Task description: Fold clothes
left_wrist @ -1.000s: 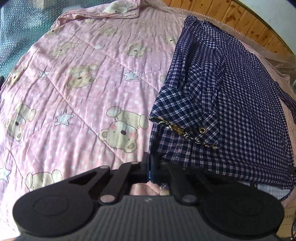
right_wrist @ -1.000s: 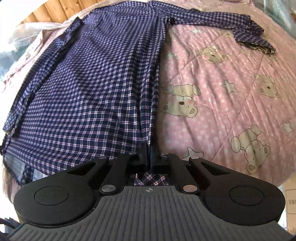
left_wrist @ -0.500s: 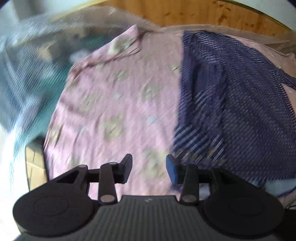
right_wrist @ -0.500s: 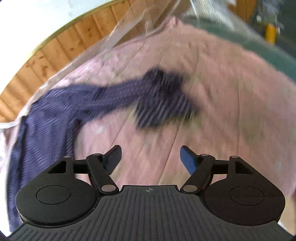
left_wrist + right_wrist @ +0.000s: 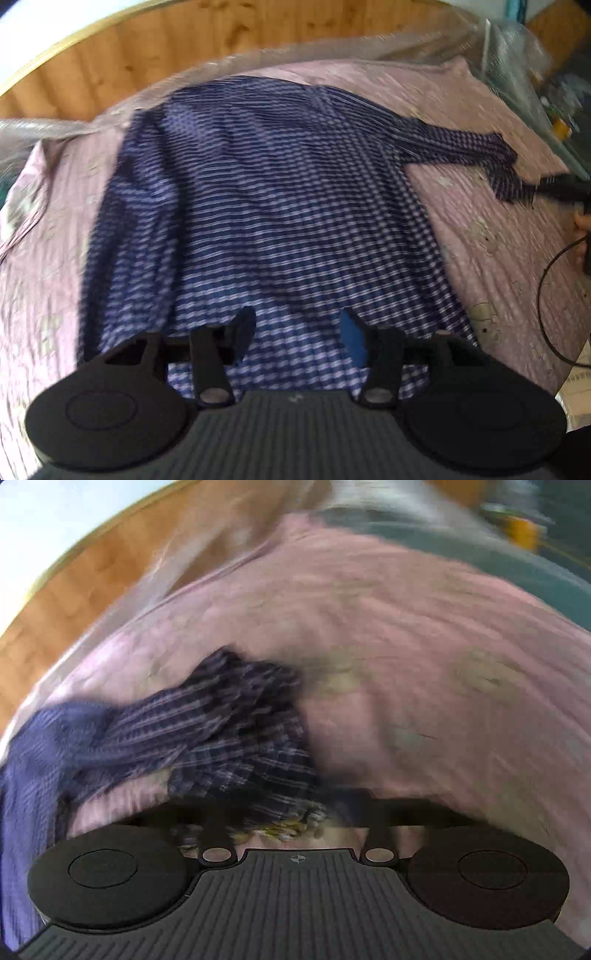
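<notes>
A navy-and-white checked shirt [image 5: 266, 206] lies spread on a pink bear-print quilt [image 5: 480, 236]. My left gripper [image 5: 299, 332] hovers over the shirt's near hem. Its jaws are opening and nothing is between them; one blue pad [image 5: 352, 339] shows. The shirt's right sleeve [image 5: 461, 147] stretches out to the right. There my right gripper [image 5: 543, 184] meets the cuff [image 5: 506, 181]. In the blurred right wrist view the cuff [image 5: 258, 782] sits right at my right gripper [image 5: 295, 808], which is shut on it, and the sleeve [image 5: 184, 723] trails off to the left.
A wooden headboard [image 5: 184, 48] wrapped in clear plastic [image 5: 509, 55] runs along the far edge of the bed. A black cable [image 5: 546, 288] loops at the right edge, beside a hand. Bare quilt [image 5: 424, 664] lies to the right of the sleeve.
Both grippers let go of the shirt edges they held and opened. The left swung over the shirt's body. The right travelled to the sleeve cuff and closed there.
</notes>
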